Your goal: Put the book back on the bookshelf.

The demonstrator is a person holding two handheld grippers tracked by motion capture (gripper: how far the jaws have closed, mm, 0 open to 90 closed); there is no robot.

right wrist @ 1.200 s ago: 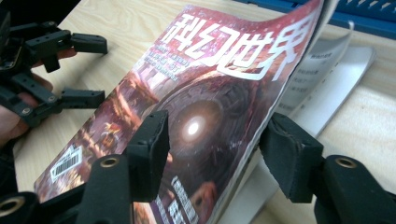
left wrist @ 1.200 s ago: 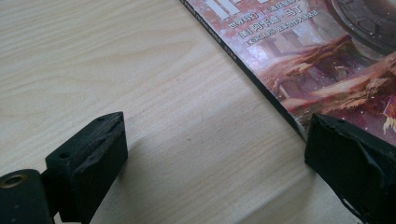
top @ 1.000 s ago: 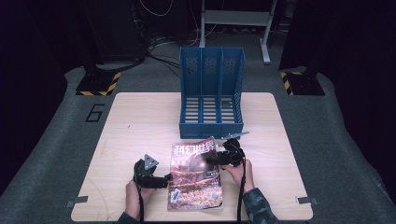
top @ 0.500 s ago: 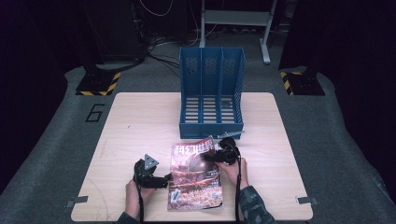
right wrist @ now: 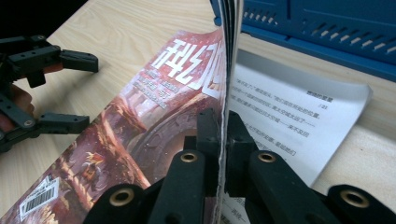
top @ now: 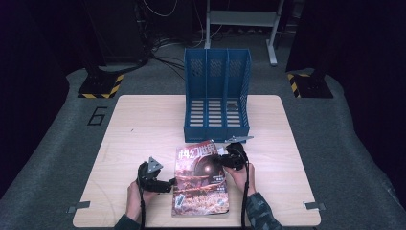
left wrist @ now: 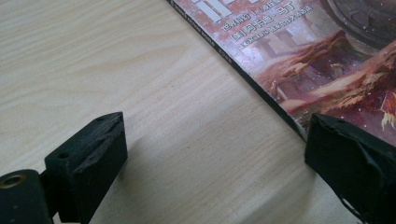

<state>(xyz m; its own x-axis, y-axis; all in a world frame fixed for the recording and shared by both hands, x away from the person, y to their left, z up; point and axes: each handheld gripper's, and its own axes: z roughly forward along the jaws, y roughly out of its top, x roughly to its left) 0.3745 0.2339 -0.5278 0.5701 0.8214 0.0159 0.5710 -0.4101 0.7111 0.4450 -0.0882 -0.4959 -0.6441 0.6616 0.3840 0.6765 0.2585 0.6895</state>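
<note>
Magazine [top: 201, 179] flat, long axis toward file rack [top: 216, 96], title end nearest.

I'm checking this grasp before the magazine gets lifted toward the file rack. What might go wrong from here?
1. The right gripper, whose jaws have just been closing, pinches only some pages of the magazine; a printed page still lies flat beneath. Lifting may fan it open or tear pages.
2. The left gripper is open at the spine edge, so the magazine may sag or swing.
3. The blue file rack stands close ahead; loose pages may catch its front lip.
</note>
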